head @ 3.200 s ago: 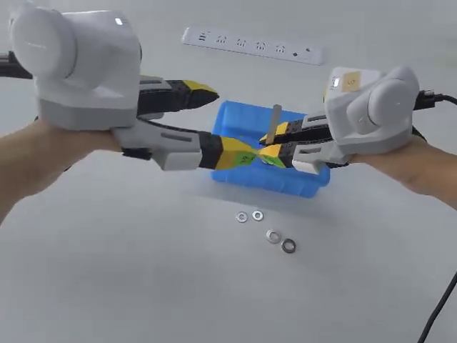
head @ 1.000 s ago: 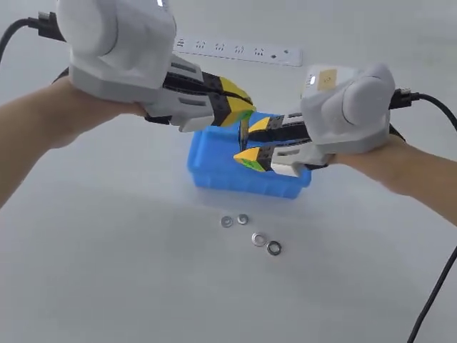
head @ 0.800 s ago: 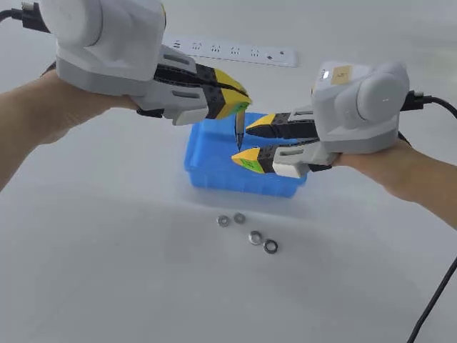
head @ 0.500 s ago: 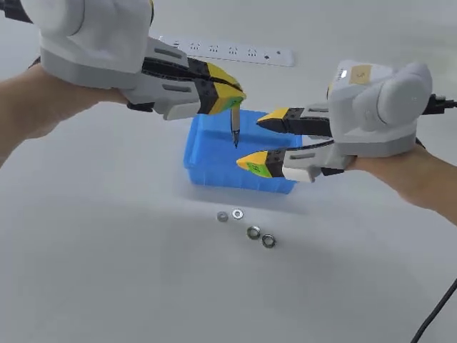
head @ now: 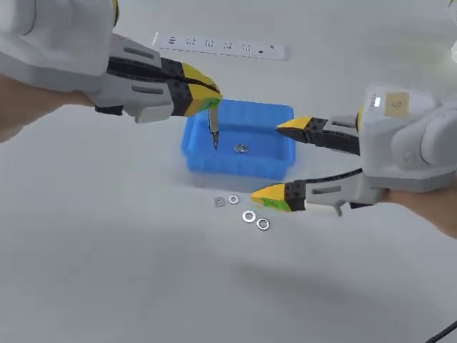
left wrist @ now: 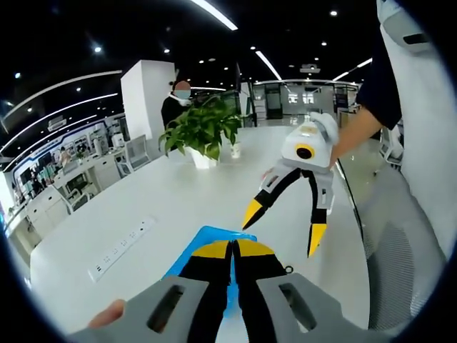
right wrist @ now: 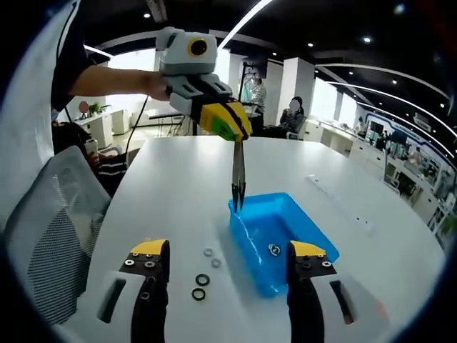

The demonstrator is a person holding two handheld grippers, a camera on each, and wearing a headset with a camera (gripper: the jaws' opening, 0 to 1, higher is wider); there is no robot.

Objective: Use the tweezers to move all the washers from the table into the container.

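My left gripper [head: 211, 98] is shut on the tweezers [head: 213, 128], which hang point down over the left part of the blue container [head: 235, 170]. One washer [head: 242, 148] lies inside it. Several washers [head: 248, 216] lie on the white table just in front of the container. My right gripper [head: 271, 161] is open and holds nothing, its jaws spread wide to the right of the container's front corner. In the right gripper view the left gripper [right wrist: 227, 121] holds the tweezers [right wrist: 238, 168] above the container [right wrist: 248, 239], with the loose washers [right wrist: 203, 279] between my own jaws [right wrist: 228, 250].
A white power strip [head: 218, 46] lies on the table behind the container. The left gripper view shows the right gripper [left wrist: 282, 227] ahead, a potted plant [left wrist: 202, 132] at the table's far end, and people standing beyond.
The tweezers passed from the right gripper to the left, which shut on them. The right gripper opened and drew back to the right; the left drew back to the left with the tweezers.
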